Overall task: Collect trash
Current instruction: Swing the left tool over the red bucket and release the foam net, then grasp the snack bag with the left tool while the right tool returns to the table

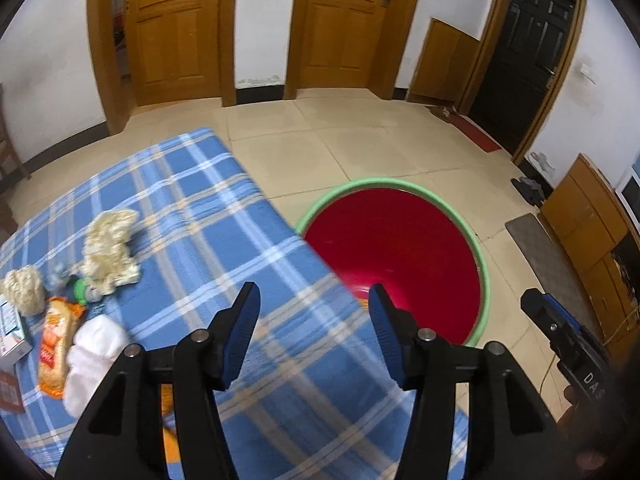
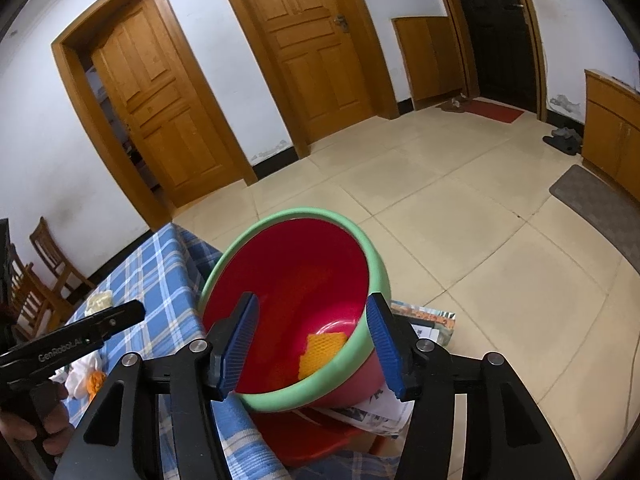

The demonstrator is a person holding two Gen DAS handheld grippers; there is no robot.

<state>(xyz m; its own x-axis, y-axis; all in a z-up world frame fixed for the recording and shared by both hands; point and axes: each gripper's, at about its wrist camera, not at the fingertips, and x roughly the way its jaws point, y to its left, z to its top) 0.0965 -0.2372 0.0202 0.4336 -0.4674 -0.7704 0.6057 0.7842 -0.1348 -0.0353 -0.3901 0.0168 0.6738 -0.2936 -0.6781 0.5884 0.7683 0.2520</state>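
**Basin waits at the desk edge, both tools empty**

Taking the red basin [image 2: 296, 300] with its green rim as the landmark: the right hand-held gripper [image 2: 312, 344] hovers nearest, its blue pads parted to either side of the basin's near rim and pressing on nothing. One orange, net-textured scrap [image 2: 322, 350] already lies on the basin's bottom. The basin sits tilted on a red stool and some papers, hard against the edge of the blue-checked desk [image 1: 208, 216], probably so that trash can be carried a short way off the cloth and dropped in.

Left of the basin, the left hand-held gripper [image 1: 314, 312] hangs over the desk's corner, jaws apart and empty.

Further left of the basin, well apart from it, the remaining trash clusters: a white wad [image 1: 94, 360], an orange snack wrapper [image 1: 56, 344], a crumpled yellowish tissue [image 1: 110, 248] and a smaller one [image 1: 24, 288] (with a green-capped item between them, too blurred to name).

Between cluster and basin the cloth is bare, so a sweep across looks unobstructed. Beyond the basin lies open tiled floor up to the wooden doors [image 1: 176, 28].
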